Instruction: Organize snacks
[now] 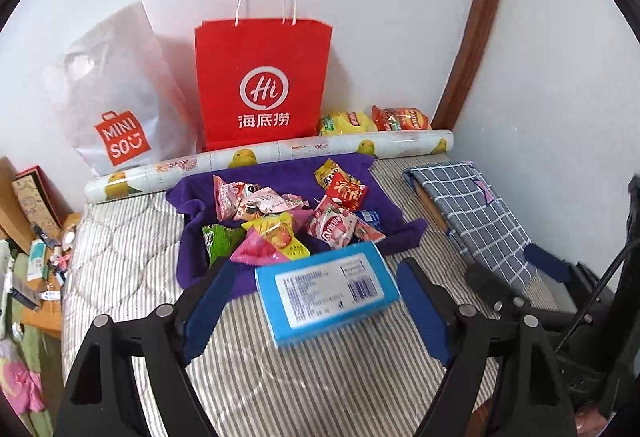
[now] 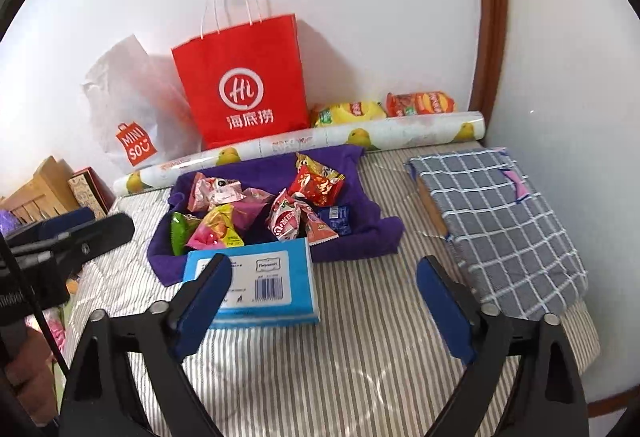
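Several small snack packets (image 1: 280,221) (image 2: 260,209) in pink, red, yellow and green lie piled on a purple cloth (image 1: 192,197) (image 2: 368,225) on the striped bed. A blue box (image 1: 326,291) (image 2: 260,283) lies flat in front of the cloth. My left gripper (image 1: 316,273) is open and empty, its blue pads either side of the box and above it. My right gripper (image 2: 324,269) is open and empty, to the right of the box. The right gripper also shows in the left wrist view (image 1: 516,269), and the left gripper in the right wrist view (image 2: 84,221).
A red paper bag (image 1: 262,85) (image 2: 244,85) and a white Miniso bag (image 1: 116,105) (image 2: 132,117) lean on the wall behind a patterned roll (image 1: 280,155) (image 2: 320,141). Two chip bags (image 1: 376,121) (image 2: 384,109) lie behind the roll. A checked cushion (image 1: 476,213) (image 2: 500,225) lies right.
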